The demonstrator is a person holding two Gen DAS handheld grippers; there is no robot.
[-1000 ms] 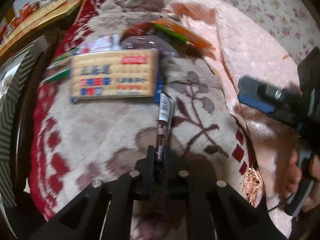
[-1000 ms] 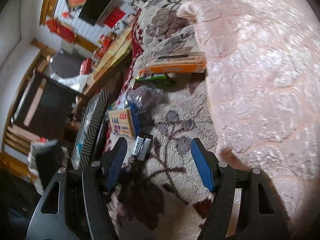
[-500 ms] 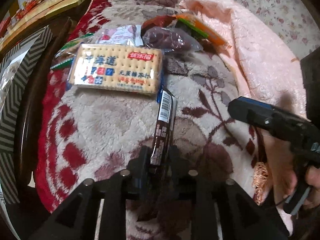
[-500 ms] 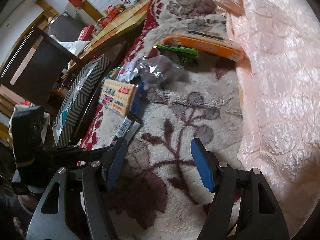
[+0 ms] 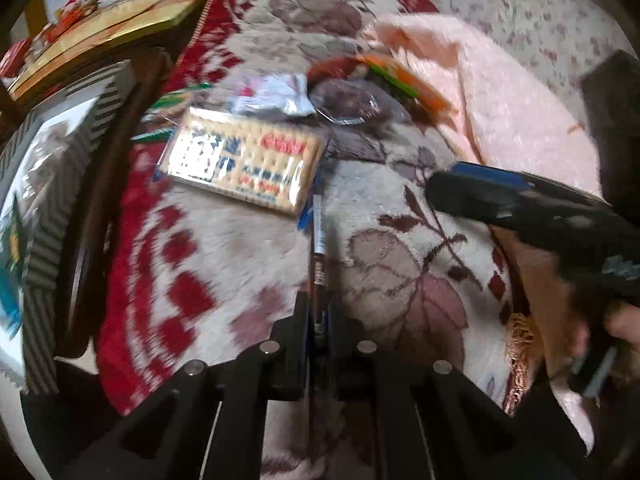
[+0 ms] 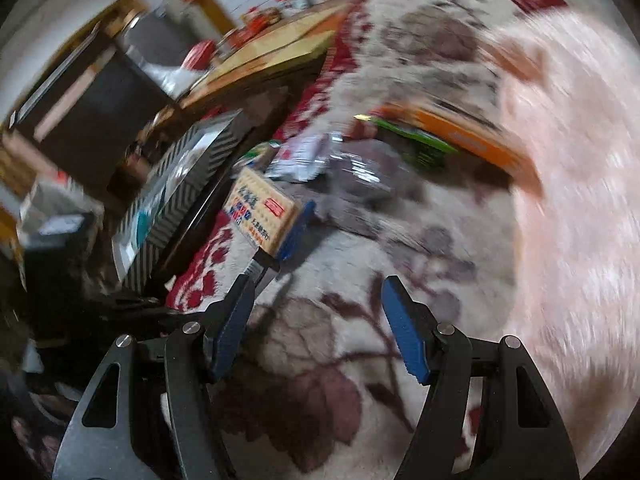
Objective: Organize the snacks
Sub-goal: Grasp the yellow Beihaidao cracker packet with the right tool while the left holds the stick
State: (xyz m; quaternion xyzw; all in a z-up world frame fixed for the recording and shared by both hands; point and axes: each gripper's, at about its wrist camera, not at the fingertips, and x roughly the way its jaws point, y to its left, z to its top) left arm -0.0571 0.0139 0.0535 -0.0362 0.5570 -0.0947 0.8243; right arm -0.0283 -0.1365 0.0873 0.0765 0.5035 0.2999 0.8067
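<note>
A plush cream blanket (image 5: pixel 248 264) with red and brown flower patterns covers the surface, and a pink quilted cover (image 5: pixel 516 120) lies over its far right part. The snacks sit in a loose heap on the blanket. The landmark is the flat cracker packet (image 5: pixel 244 160), printed with a biscuit pattern. Just beyond it lie a white foil pouch (image 5: pixel 272 96) and a clear bag of dark snacks (image 5: pixel 348 100), and past those an orange packet (image 6: pixel 476 142) rests against the pink cover with a green packet (image 6: pixel 420 148) beside it. To the left of the cracker packet stands a striped box (image 5: pixel 52 184).

The left tongs (image 5: pixel 318 316) are clenched on a thin dark brown snack bar (image 5: pixel 319 256), seen edge-on, its far end reaching nearly to the near right corner of the cracker packet. The right tongs (image 6: pixel 316 320) are released, blue pads wide apart, hovering over the blanket to the near right of the cracker packet. Both views are blurred.
</note>
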